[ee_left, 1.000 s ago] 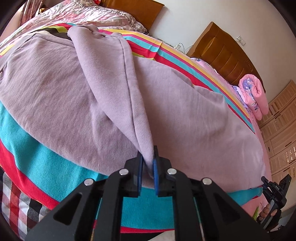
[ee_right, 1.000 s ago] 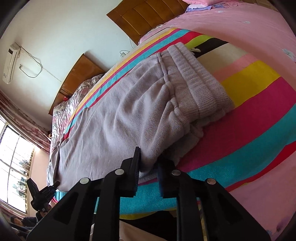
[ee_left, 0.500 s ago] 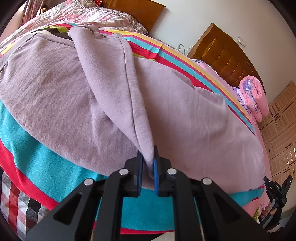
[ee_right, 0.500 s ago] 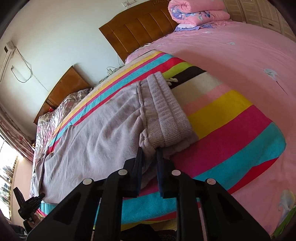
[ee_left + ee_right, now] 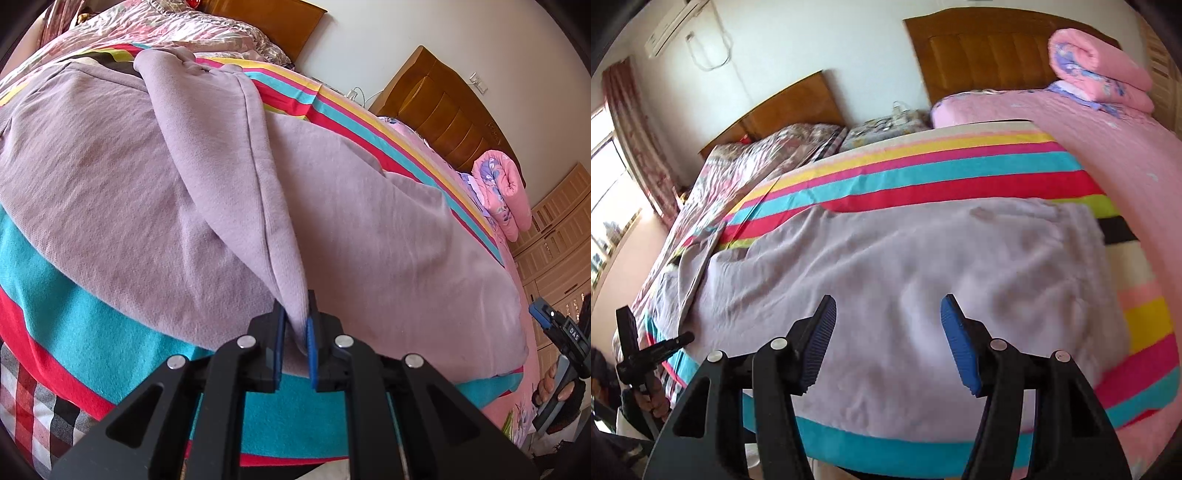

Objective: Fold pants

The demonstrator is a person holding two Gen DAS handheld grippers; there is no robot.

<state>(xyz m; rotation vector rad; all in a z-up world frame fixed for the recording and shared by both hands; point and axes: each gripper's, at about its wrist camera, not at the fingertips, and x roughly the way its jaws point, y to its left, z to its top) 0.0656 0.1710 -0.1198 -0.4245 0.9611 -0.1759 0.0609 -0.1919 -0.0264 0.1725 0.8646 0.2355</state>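
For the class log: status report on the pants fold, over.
Left gripper shut on pants fold. Right gripper open, just released, nothing between jaws. Pants flat on striped blanket. Nothing in the way.

Bright daylight, fisheye warping, right view blurred

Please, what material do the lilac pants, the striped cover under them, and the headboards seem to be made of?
The pants look like soft cotton-type sweatshirt knit, matte: a fine knit grain and a stitched seam show. The striped cover looks like fuzzy matte fleece or towelling; the exact fibre is unclear. The headboards look like brown wood with a slightly glossy varnish, panelled, though a veneer is possible.
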